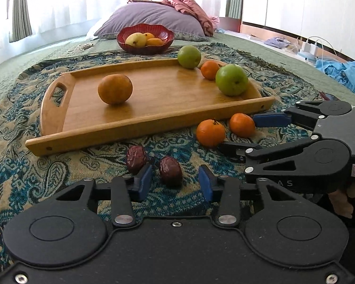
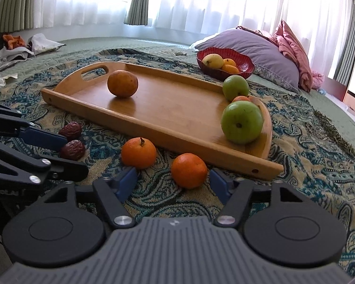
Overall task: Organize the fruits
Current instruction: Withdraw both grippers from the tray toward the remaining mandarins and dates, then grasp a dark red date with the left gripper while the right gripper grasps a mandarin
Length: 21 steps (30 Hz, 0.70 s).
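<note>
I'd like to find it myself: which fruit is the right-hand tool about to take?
Start at the long wooden tray on the patterned blanket. Two small oranges lie just before its near rim. It's the stemless orange, between the tool's open blue jaws; its neighbour, the stemmed orange, lies left.

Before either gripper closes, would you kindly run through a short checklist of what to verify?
1. Dried date lies between the left gripper pads: ok; pads not touching it.
2. Second date is clear of the left finger: not ok, it sits right against it.
3. Tangerine lies between the right gripper pads: ok, gaps on both sides.
4. Stemmed tangerine is clear of the right gripper's left pad: cannot tell, very close.
5. Wooden tray has free floor space: ok.
</note>
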Tool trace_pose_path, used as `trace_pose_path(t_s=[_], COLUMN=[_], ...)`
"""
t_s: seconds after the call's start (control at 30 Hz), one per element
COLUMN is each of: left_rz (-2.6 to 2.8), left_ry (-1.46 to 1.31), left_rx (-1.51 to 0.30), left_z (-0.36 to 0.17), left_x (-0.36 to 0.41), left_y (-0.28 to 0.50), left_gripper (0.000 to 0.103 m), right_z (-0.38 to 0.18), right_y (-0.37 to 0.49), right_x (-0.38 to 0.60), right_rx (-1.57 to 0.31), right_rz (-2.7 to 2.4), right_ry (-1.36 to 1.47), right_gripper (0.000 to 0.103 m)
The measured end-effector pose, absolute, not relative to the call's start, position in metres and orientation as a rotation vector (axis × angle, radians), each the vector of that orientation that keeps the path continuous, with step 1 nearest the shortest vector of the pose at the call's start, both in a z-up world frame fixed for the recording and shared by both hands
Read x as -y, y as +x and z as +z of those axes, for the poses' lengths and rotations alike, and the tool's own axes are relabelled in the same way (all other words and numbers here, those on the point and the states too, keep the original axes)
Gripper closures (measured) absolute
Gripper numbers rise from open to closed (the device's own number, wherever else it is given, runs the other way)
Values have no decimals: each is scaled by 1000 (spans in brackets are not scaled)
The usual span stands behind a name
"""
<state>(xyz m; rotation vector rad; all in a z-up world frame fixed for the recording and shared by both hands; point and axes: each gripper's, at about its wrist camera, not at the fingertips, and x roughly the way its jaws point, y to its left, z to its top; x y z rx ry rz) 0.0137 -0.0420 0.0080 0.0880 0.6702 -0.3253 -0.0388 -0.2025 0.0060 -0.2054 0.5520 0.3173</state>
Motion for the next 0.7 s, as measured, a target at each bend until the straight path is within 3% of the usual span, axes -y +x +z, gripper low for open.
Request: trace_pose_path(t_s=[0.27, 0.7], left_rz=[-323, -299], left_ry=[78, 40], left_rx=[-668, -662], left_z=[8, 2], left_x=[41, 43], left_y=[20, 28], left_gripper=[73, 76], right_z=[10, 2], right_y=[-41, -27], right_x=[210, 211], right_rx=[-543, -569], right_rz=[286, 267], right_ry=[-197, -132], right_gripper=[39, 59])
